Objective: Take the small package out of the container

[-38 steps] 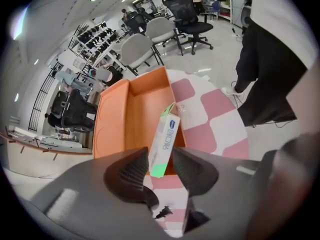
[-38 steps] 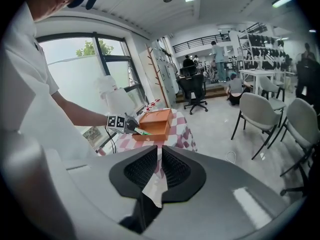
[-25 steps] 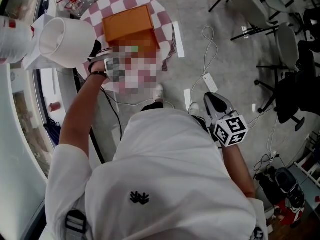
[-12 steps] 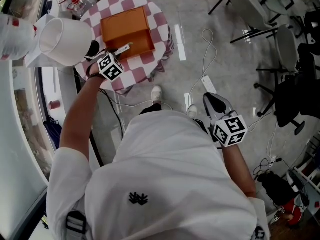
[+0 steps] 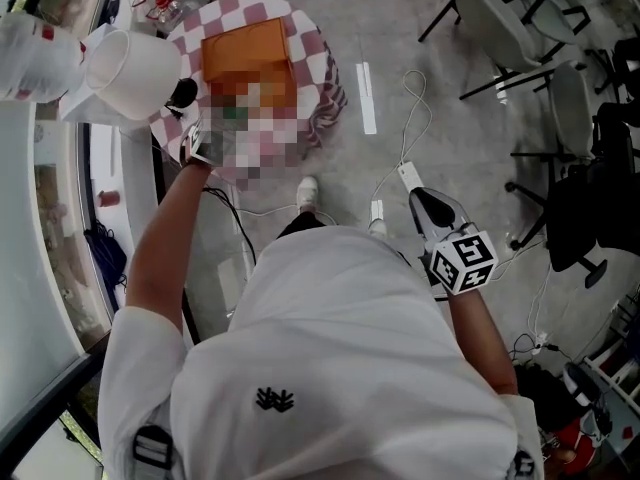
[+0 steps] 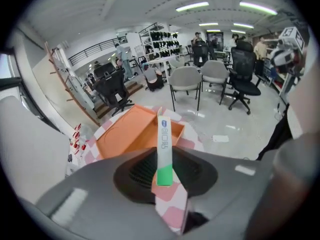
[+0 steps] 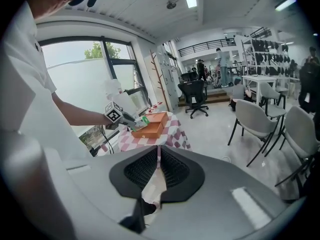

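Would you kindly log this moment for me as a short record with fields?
Left gripper: jaws have just been closing, now gripping the small package
Small package: slim, white and green, held clear of the orange box
Orange box: open, on the checkered table
Right gripper: jaws together, nothing between them, away from the table

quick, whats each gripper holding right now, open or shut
left gripper: jaws have just been closing, now shut on the small package.
right gripper: jaws shut, nothing between them.
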`<act>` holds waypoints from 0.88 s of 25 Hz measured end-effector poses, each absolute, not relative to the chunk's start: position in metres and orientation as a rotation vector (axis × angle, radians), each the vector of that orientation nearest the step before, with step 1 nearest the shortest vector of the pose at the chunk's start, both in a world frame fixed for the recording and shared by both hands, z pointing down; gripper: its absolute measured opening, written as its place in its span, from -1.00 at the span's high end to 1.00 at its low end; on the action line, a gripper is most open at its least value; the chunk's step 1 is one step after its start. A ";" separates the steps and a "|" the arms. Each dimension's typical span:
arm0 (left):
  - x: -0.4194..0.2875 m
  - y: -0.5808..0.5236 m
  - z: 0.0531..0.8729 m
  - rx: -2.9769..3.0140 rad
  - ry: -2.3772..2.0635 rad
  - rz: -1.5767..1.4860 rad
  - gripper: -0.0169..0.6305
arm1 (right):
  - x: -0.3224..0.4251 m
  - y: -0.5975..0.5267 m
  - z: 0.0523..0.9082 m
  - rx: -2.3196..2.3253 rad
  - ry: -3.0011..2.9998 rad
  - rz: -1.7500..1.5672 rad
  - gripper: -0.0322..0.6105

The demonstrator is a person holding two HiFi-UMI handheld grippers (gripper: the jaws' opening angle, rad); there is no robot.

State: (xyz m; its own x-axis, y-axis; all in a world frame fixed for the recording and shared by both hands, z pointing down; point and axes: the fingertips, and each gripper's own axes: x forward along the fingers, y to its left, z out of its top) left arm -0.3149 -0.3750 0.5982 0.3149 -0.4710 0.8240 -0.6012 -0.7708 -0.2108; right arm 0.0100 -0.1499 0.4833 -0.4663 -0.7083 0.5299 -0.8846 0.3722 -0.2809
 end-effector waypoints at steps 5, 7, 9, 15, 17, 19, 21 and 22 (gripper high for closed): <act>-0.281 -0.342 0.568 2.422 -1.056 1.238 0.49 | 0.033 -0.142 0.480 1.360 -2.356 0.748 0.84; -0.268 -0.326 0.557 2.418 -1.067 1.157 0.49 | 0.039 -0.137 0.480 1.336 -2.376 0.745 0.84; -0.253 -0.308 0.543 2.419 -1.075 1.080 0.49 | 0.044 -0.132 0.479 1.313 -2.399 0.742 0.84; -0.201 -0.247 0.504 2.454 -1.077 0.895 0.49 | 0.058 -0.121 0.476 1.248 -2.467 0.700 0.89; -0.182 -0.225 0.492 2.461 -1.060 0.826 0.49 | 0.062 -0.118 0.474 1.231 -2.487 0.697 0.90; -0.165 -0.206 0.482 2.464 -1.043 0.760 0.49 | 0.065 -0.116 0.473 1.219 -2.504 0.692 0.90; -0.151 -0.189 0.473 2.469 -1.029 0.713 0.49 | 0.068 -0.115 0.471 1.210 -2.517 0.685 0.90; -0.144 -0.181 0.468 2.471 -1.023 0.694 0.49 | 0.070 -0.114 0.470 1.204 -2.522 0.681 0.90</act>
State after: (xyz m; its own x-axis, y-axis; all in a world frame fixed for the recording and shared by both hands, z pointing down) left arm -0.1435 -0.1810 0.4683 0.6138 -0.5458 0.5704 -0.7315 -0.6649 0.1509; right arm 0.0699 -0.1142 0.4698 -0.6208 -0.6590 0.4246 -0.7832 0.5457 -0.2980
